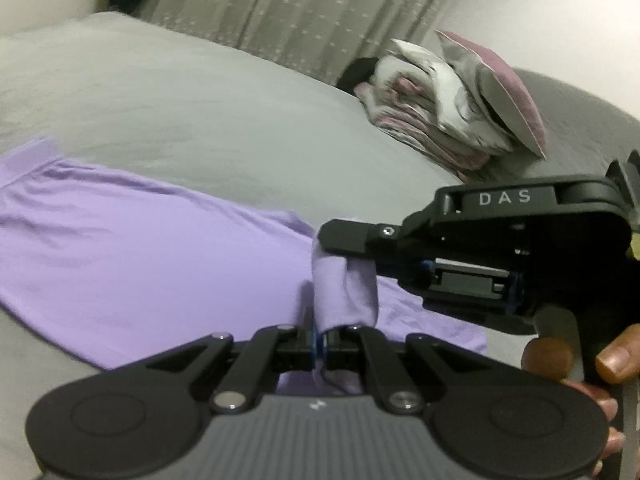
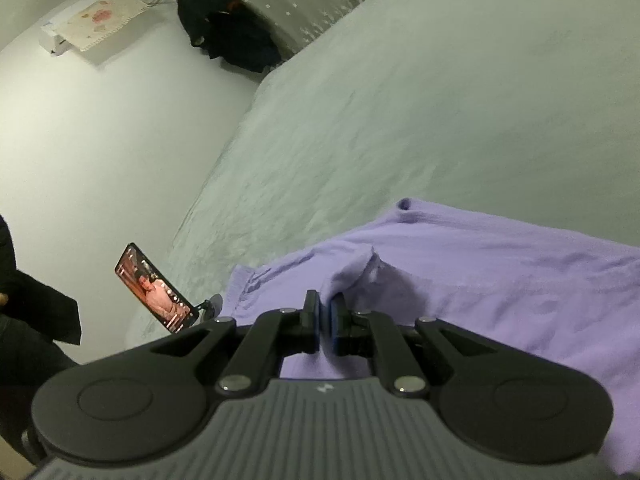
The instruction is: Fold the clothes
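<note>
The left gripper [image 1: 320, 344] is clamped on a raised fold of the lilac garment [image 1: 132, 264], and the right gripper [image 2: 325, 312] is pinched shut on another bunched edge of the same cloth; in the left wrist view it reaches in from the right, gripping the fold just beyond the left one, a hand [image 1: 576, 364] on its handle. The garment lies spread across the near edge of the pale grey bed [image 1: 192, 112]. Beyond the bed's left edge a lit phone [image 2: 156, 288] stands propped. Toward the far right corner sits a heap of pink-and-white bedding [image 1: 452, 96]. Behind hangs a dotted grey curtain [image 1: 288, 8], with dark clothing [image 2: 228, 32] beside it.
</note>
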`<state>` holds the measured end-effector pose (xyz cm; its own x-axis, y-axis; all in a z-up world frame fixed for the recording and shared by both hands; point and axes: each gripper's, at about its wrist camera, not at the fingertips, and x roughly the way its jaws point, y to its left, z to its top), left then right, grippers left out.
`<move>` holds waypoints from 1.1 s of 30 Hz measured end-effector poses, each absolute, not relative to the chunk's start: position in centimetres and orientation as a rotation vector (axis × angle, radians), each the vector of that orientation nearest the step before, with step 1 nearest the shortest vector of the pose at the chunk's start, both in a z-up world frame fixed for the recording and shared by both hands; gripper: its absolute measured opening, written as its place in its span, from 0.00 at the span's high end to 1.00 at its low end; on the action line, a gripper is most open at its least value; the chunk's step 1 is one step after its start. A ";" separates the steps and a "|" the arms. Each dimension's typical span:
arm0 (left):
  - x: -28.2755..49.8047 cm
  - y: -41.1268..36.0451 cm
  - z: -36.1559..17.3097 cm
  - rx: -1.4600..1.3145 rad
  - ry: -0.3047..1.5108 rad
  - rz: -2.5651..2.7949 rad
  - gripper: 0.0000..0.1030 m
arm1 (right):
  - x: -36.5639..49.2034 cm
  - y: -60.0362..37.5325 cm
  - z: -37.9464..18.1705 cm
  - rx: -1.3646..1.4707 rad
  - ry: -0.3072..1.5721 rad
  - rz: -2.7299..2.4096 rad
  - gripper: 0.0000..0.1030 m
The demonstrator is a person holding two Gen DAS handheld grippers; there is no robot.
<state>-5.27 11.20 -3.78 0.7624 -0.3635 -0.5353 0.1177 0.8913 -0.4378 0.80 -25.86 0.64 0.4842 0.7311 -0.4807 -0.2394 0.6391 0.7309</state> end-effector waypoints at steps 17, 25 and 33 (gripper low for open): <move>-6.0 23.3 -4.5 -0.491 0.562 -0.059 0.98 | 5.2 -12.9 0.5 0.619 0.923 0.709 0.93; -7.2 27.3 -5.7 -0.534 0.556 -0.004 0.98 | 5.4 -8.1 -0.1 0.556 0.955 0.753 0.92; -7.9 29.6 -5.6 -0.609 0.527 0.090 0.96 | 6.4 -5.0 -0.3 0.665 0.972 0.794 0.85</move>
